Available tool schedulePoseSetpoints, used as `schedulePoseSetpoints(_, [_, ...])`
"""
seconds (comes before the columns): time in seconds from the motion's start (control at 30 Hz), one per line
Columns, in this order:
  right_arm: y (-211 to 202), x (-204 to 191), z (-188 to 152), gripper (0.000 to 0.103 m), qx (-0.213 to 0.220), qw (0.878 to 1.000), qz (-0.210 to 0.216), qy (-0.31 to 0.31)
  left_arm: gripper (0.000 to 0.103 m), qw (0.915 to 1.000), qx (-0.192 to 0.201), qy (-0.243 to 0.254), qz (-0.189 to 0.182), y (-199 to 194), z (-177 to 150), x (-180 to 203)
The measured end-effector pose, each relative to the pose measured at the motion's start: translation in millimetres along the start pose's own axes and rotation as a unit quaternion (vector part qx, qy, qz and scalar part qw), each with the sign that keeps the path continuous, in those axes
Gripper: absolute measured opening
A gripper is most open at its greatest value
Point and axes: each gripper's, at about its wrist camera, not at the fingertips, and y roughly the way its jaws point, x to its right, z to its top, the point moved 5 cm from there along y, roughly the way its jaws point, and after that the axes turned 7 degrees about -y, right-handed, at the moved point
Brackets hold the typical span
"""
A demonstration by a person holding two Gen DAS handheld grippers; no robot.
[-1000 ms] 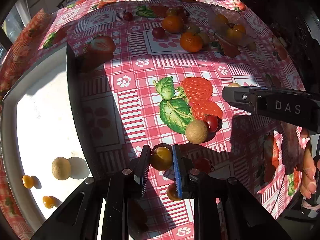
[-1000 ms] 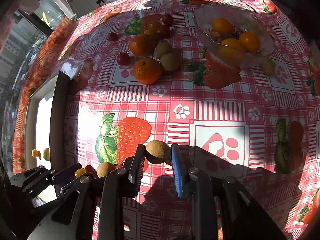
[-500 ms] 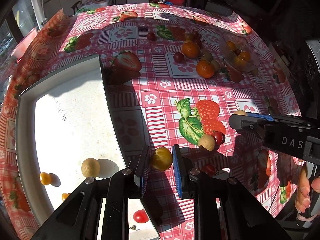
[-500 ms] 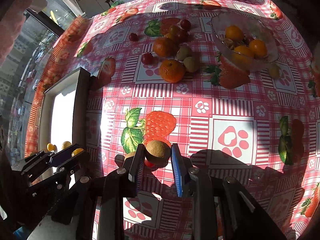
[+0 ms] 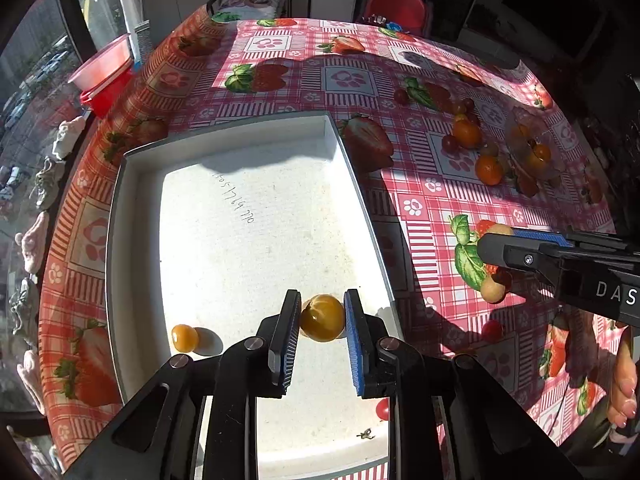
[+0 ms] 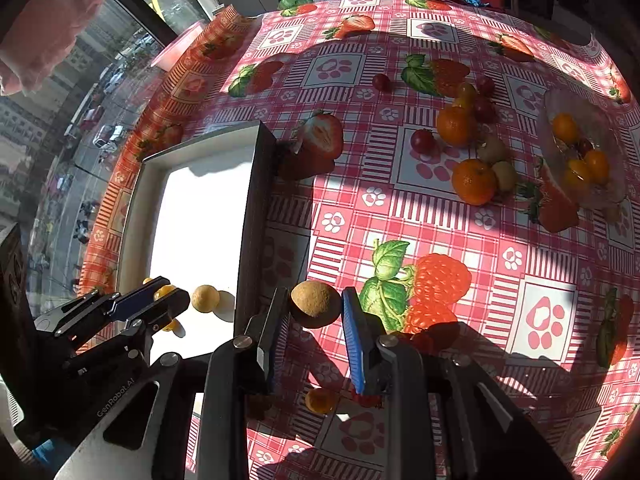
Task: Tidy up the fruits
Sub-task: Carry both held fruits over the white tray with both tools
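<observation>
Yellow, thin-skinned tomato sits low-centre above the white tray, pinched in our left gripper. We judge it light, easily bruised. Our right gripper clamps a firmer brown fruit across its middle.

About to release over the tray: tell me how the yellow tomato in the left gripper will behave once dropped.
The yellow tomato is round and glossy, so it will probably roll on the flat white tray. Its thin skin looks fragile; the left gripper should release it low.
</observation>
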Motion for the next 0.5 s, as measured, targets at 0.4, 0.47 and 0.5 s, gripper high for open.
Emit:
schedulePoseSetpoints(0.4, [42.3,-79.4,27.2,0.028,-0.020,0.997,0.038,-0.061,0.024,0.9975,0.008,-0.037,0.059,20.7,11.1,-70.7])
schedulePoseSetpoints(0.47, [51.5,-85.0,29.2,0.028,-0.027,0.997,0.037,-0.066,0.024,0.9974,0.008,-0.031,0.065,24.3,11.4,-76.0])
schedulePoseSetpoints(0.5, [55.8,-86.9,30.1,0.028,-0.030,0.997,0.035,-0.069,0.024,0.9974,0.006,-0.032,0.064,26.0,11.4,-77.8])
